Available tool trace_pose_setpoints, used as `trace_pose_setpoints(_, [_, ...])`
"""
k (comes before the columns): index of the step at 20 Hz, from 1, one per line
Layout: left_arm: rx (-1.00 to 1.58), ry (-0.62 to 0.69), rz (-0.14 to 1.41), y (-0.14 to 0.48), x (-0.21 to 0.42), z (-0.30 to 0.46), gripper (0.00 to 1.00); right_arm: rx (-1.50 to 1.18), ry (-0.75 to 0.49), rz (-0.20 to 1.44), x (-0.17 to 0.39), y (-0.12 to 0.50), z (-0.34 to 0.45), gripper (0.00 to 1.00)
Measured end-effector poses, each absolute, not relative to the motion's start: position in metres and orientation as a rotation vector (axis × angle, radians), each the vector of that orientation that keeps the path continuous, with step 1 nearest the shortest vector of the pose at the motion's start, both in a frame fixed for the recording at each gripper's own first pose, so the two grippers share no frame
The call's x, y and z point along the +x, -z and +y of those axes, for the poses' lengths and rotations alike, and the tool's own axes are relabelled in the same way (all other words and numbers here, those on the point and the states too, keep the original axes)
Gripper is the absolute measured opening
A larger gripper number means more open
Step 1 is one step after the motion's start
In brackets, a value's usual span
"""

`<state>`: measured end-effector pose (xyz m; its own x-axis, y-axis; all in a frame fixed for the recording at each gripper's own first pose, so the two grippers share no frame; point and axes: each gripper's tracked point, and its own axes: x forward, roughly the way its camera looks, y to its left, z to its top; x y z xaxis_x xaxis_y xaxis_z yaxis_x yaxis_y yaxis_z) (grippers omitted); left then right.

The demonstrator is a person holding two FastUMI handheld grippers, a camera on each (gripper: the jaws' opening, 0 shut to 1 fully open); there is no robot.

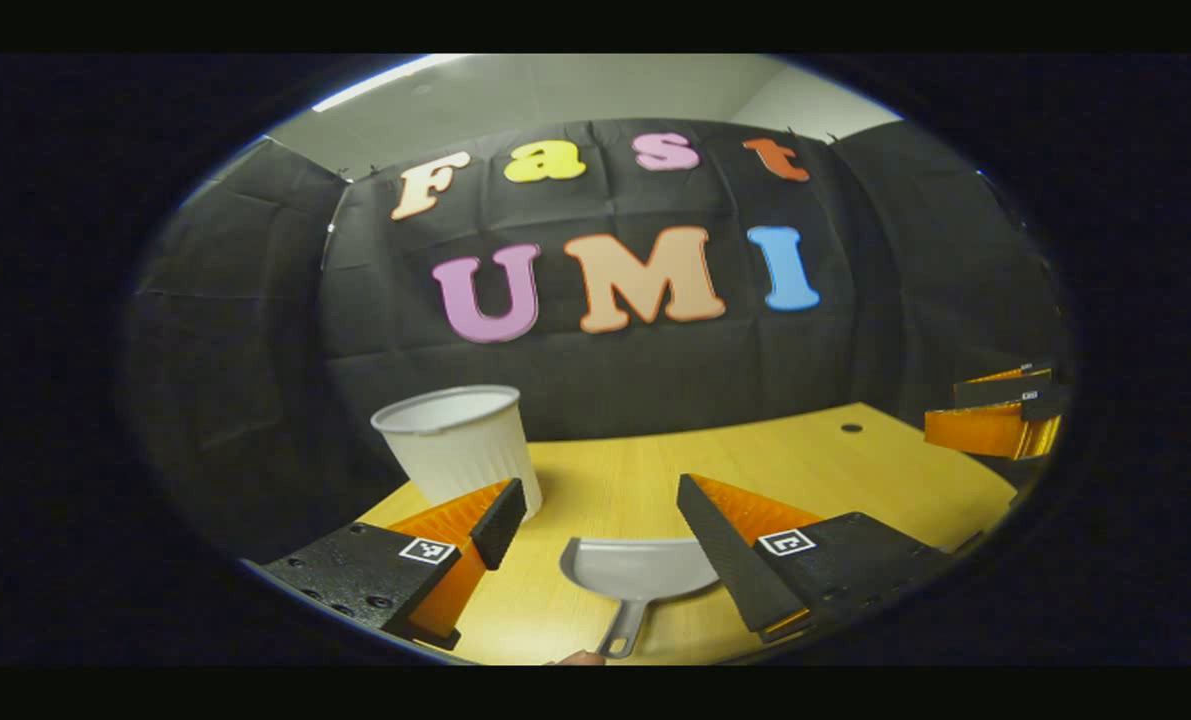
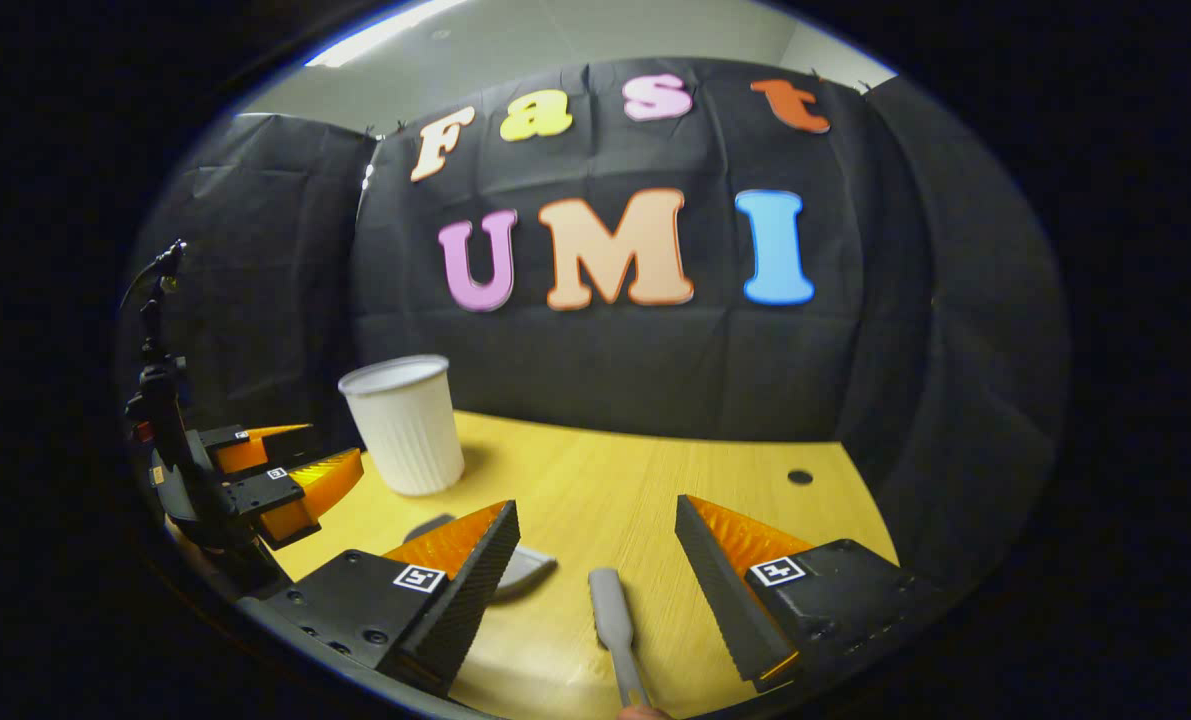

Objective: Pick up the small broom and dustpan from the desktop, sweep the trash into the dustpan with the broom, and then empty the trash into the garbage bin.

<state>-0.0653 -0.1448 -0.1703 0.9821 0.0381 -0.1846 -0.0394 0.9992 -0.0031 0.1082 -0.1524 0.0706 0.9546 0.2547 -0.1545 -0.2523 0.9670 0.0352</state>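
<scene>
Where black cloth walls meet | wooden desktop [image 2: 655,500] | likely ceiling light [image 1: 385,80]

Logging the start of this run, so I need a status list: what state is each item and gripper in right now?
dustpan: flat on the desk, ungrasped
broom: lying on the desk, ungrasped
white cup: upright, open top
left gripper: open above the dustpan
right gripper: open above the broom

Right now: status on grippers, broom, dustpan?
Left gripper open above dustpan. Right gripper open above small broom. Both lie untouched on the desktop. White cup-shaped bin upright behind.
</scene>
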Motion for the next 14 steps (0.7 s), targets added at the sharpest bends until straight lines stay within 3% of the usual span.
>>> trace_pose_setpoints(6, [-0.09,0.073,0.001,0.089,-0.051,-0.158,0.93,0.021,-0.128,-0.079,0.047,-0.132,-0.18,0.93])
trace_pose_setpoints(13, [-0.076,0.124,-0.08,0.062,-0.055,-0.15,0.93,0.031,-0.048,-0.112,0.044,-0.155,-0.183,0.93])
trace_pose_setpoints(14, [-0.069,0.135,-0.088,0.058,-0.055,-0.151,1.0,0.033,-0.044,-0.114,0.042,-0.156,-0.182,0.93])
